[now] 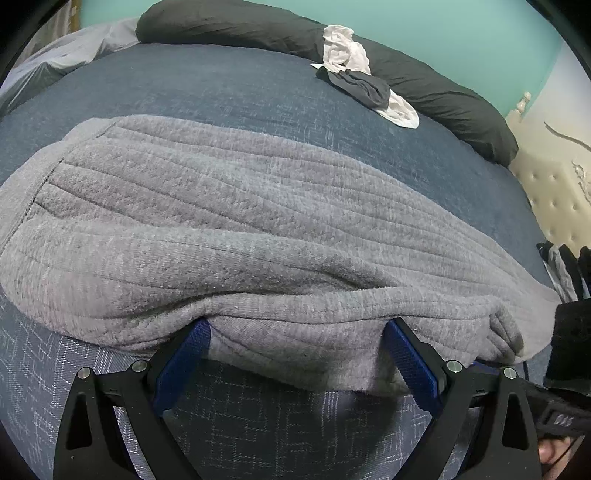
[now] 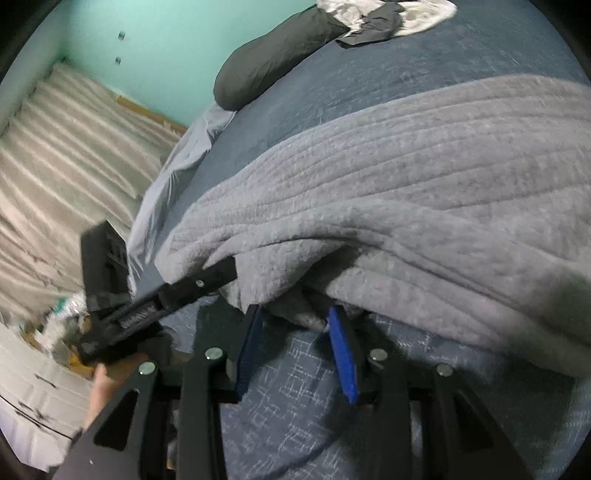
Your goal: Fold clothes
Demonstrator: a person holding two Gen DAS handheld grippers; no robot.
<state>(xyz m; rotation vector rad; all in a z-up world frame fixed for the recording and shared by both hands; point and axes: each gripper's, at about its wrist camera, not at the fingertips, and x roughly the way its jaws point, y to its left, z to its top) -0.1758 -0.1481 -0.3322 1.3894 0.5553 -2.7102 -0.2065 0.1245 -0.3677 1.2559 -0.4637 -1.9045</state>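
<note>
My left gripper (image 1: 297,326) stands with jaws wide, the grey sweater's (image 1: 236,221) near hem lying loose between them on the bed (image 1: 221,88). My right gripper (image 2: 295,314) has jaws part open, the hem just ahead, unpinched.

Ahead of the tongs lies a grey sweater (image 1: 258,229) with a ribbed pattern of fine parallel lines. Beneath it and under the tongs, the cover (image 1: 258,424) is slate blue with a pale crosshatch of thin white lines; farther out the bed (image 1: 221,92) looks plain dark blue. The left gripper (image 1: 297,332) and right gripper (image 2: 295,317) are black, with bright blue pads (image 2: 345,358). Beyond the sweater, a charcoal pillow (image 1: 443,92) carries white cloth (image 1: 345,51) and a dark navy garment (image 1: 362,86). The wall (image 1: 443,22) behind is mint green. To the right of the left tongs stands a cream tufted headboard (image 1: 554,192).
</note>
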